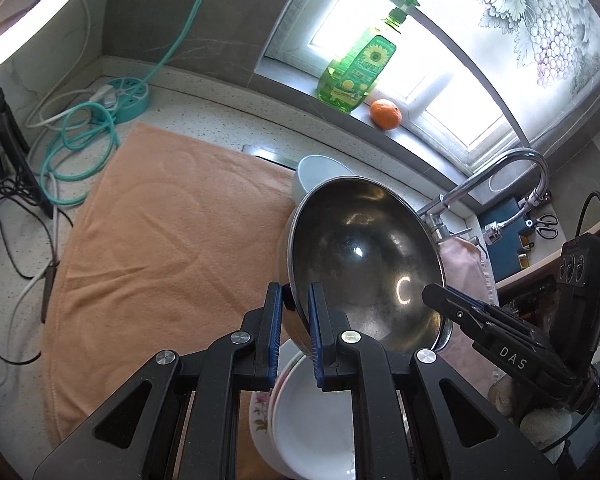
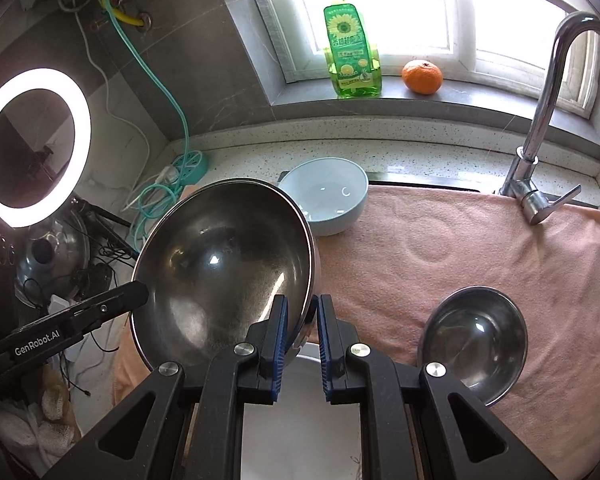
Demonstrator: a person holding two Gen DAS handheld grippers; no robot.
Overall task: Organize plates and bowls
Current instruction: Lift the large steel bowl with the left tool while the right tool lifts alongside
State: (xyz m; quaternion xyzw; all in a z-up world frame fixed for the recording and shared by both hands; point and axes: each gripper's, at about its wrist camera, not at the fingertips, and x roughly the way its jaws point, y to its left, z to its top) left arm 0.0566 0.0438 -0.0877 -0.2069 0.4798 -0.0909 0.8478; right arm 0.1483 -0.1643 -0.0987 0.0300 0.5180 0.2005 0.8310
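Note:
A large steel bowl hangs tilted above the counter, held from both sides. My left gripper is shut on its near left rim, and my right gripper is shut on its right rim. Each gripper shows in the other's view at the far rim. Under the bowl lies a stack of white plates, the lowest with a flower pattern. A pale blue bowl stands behind. A small steel bowl rests on the pink towel.
An orange towel covers the counter to the left. A detergent bottle and an orange sit on the window sill. A tap rises at the right. A teal hose, cables and a ring light crowd the left.

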